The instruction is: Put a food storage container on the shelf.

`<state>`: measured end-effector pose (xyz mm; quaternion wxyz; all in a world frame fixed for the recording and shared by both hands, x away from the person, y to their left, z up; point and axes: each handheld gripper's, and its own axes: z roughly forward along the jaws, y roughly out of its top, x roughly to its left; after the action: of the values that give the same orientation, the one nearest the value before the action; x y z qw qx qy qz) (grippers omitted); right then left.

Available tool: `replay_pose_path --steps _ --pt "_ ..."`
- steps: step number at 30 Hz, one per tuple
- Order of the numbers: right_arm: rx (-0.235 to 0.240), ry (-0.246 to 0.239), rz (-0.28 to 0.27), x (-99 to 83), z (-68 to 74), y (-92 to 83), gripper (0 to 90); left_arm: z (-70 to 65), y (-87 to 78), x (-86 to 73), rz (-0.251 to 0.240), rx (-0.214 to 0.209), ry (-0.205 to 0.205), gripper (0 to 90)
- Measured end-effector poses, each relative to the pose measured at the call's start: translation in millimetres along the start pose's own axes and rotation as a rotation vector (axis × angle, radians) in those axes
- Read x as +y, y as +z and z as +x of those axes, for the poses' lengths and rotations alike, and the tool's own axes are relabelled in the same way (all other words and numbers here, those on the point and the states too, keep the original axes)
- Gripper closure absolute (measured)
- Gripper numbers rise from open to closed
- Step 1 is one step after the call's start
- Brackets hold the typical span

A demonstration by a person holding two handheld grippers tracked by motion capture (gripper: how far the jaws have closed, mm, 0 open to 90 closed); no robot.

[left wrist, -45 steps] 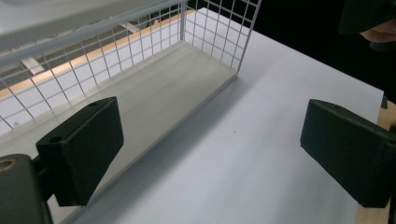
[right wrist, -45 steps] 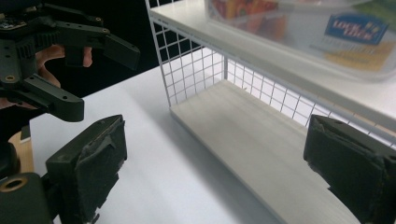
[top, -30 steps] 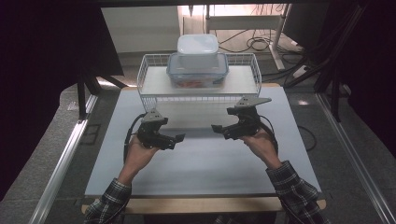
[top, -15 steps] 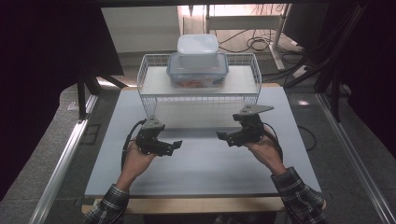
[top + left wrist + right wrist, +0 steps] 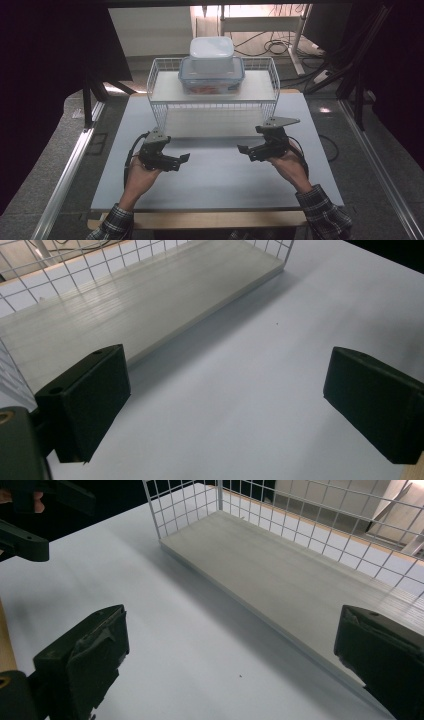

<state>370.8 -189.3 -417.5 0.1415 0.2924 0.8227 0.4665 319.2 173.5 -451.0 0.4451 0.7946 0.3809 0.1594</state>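
Observation:
My left gripper (image 5: pixel 183 159) hovers low over the white table (image 5: pixel 220 182), left of centre, jaws pointing right. My right gripper (image 5: pixel 244 150) faces it from the right, jaws pointing left. Both are open and hold nothing. In the left gripper view, the jaws of the left gripper (image 5: pixel 225 405) stand wide apart over bare tabletop. The right gripper (image 5: pixel 230 665) shows the same wide gap in the right gripper view. Behind them stands a white wire rack (image 5: pixel 162 90). On its top shelf a white lidded box (image 5: pixel 211 50) is stacked on a clear lidded container (image 5: pixel 211 80).
The rack's lower board (image 5: pixel 125 305) lies just ahead of the left jaws, and that lower board (image 5: pixel 280 575) is bare in the right gripper view too. Wire mesh (image 5: pixel 320 525) walls it in. The left gripper (image 5: pixel 25 540) appears far off there. Cables (image 5: pixel 272 45) lie behind the table.
Both grippers have drawn back from the rack toward the table's near edge and moved slightly apart. Their jaws stay open and hold nothing.

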Motion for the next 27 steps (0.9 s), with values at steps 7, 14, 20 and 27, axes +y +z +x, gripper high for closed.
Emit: replay_pose_path --steps 7,14,20,27 --pt "-0.012 0.008 0.0 -9.2 1.3 -4.3 1.5 0.1 -0.3 -13.9 0.011 0.001 -0.017 4.8" --pt "-0.023 0.017 0.017 -19.6 0.6 -7.5 1.5 -1.1 -1.3 -28.2 0.02 0.001 -0.028 4.7" --pt "-0.031 0.018 0.018 -27.3 1.5 -11.4 1.5 -2.4 -5.1 -36.5 0.02 0.007 -0.033 4.7" --pt "-0.035 0.014 0.017 -36.4 2.5 -17.2 1.5 -2.2 -11.6 -46.3 0.017 0.015 -0.046 4.7"
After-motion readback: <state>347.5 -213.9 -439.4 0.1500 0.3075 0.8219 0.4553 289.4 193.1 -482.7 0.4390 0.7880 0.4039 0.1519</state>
